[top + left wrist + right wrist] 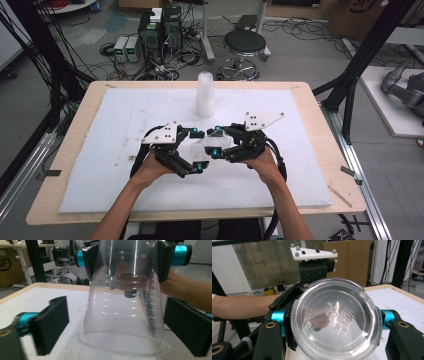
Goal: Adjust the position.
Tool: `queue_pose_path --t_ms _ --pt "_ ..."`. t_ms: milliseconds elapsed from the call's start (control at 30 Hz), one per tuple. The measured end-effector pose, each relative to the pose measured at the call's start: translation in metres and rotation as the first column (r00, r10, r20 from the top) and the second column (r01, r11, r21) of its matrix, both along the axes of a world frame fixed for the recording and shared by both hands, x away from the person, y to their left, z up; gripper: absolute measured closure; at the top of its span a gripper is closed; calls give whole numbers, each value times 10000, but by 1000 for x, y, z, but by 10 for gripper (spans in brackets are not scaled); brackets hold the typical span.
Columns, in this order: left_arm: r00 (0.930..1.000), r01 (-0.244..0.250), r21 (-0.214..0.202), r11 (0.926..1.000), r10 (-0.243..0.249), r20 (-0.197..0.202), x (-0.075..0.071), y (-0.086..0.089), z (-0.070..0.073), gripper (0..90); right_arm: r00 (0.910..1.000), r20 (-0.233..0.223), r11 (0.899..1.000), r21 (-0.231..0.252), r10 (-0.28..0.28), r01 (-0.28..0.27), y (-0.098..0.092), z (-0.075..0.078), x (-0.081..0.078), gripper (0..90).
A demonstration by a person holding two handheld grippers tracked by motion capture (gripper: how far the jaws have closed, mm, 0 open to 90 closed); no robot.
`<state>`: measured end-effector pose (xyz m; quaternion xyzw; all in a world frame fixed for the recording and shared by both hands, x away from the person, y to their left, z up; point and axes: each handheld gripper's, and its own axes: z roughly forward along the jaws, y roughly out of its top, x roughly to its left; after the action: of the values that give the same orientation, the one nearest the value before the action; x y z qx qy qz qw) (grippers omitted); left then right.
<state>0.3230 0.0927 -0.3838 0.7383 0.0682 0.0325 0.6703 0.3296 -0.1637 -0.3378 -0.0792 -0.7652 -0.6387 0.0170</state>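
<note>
Both grippers, left gripper (pixel 198 150) and right gripper (pixel 216 141), are black with teal knuckles, white triangular plates, trailing black cables; forearms bare.

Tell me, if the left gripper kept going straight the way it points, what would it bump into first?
Most likely the clear plastic cup. It sits right between the left gripper's open fingers, held near its base by the right gripper. Beyond the cup is the right gripper itself, though depth is hard to judge.

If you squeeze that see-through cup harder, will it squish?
Probably. The clear cup looks thin-walled, so it would likely flex or crackle. It seems empty, so likely light. Its smooth tapered sides might slip from the right tool, which pinches its narrow end.
</note>
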Motion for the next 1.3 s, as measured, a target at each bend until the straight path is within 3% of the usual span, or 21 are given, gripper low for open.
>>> queue_pose_path --t_ms 300,500,733,767,833,867,1033,1167,1233,1300 --pt "9994 292 -31 9996 -291 177 0 0 0 153 9998 -132 9998 24 180 -180 3 -3 0 424" --pt "9980 468 -121 9988 -462 422 -2 2 0 301 9998 -79 9998 49 204 -204 4 -3 0 425" --pt "9982 419 -10 9991 -418 424 -2 2 0 329 9996 -83 9997 2 258 -258 4 -4 0 417" --pt "9982 419 -10 9991 -418 424 -2 2 0 329 9996 -27 9997 -14 264 -264 4 -4 0 394" --pt "9983 403 57 9992 -405 427 -2 2 0 328 10000 68 9999 -152 -55 56 6 -4 -1 190" --pt "9983 417 98 9991 -421 410 -2 3 -1 328 9998 65 9994 -260 -213 215 7 -4 -2 160" --pt "9984 413 116 9991 -418 386 -2 4 -1 328 9999 131 9992 -395 1 5 8 -6 -2 143" --pt "9985 403 296 9987 -414 356 -3 6 0 330 9999 114 9987 -490 -130 135 7 -6 -2 138" --pt "9981 378 673 9970 -409 461 -5 13 1 330 9997 54 9979 -590 -255 258 4 -6 -2 134" --pt "9985 324 1078 9936 -370 409 -5 18 4 332 9993 136 9944 -991 -351 363 2 -6 -3 134"
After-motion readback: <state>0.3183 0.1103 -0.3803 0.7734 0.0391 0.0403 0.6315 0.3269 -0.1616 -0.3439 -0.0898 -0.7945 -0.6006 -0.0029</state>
